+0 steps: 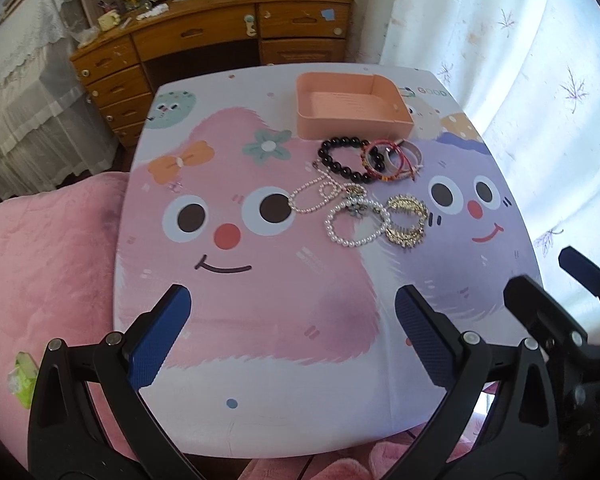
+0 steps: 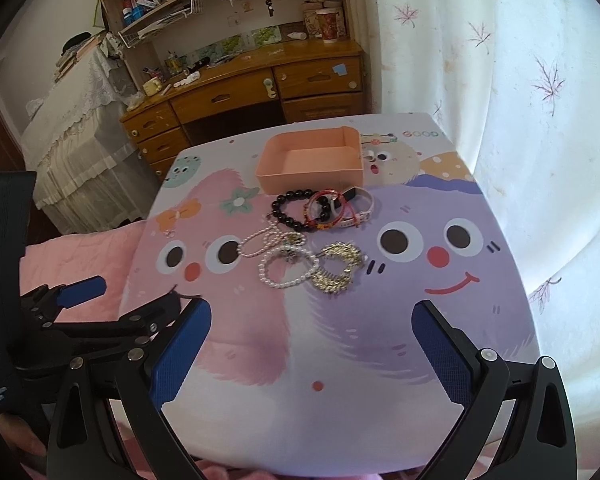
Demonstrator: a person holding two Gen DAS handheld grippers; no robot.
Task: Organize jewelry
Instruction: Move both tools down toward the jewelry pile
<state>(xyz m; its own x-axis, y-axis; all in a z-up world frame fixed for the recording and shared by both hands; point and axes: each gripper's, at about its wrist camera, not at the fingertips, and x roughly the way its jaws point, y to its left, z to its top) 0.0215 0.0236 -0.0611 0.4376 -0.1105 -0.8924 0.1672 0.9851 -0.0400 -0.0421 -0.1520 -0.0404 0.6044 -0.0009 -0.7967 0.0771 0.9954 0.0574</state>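
Table (image 1: 260, 380): smooth, satin printed top.
Tray (image 1: 320, 124), far beyond both tongs: matt peach plastic.
Black bead bracelet (image 1: 342, 160): glossy.
Pearl bracelet (image 1: 356, 222): lustrous white beads.
Gold bracelet (image 1: 406, 220): shiny textured metal.
Left gripper (image 1: 292, 344) pads (image 1: 160, 344): blue, finely ribbed; black matt plastic arms.
Blanket (image 1: 48, 256), left of tongs: pink plush cloth.
Desk (image 2: 240, 92): varnished wood.

Printed lettering (image 1: 432, 91) at table's far edge cut short by tray (image 1: 352, 106), tangled jewelry strands (image 2: 320, 216) indistinct
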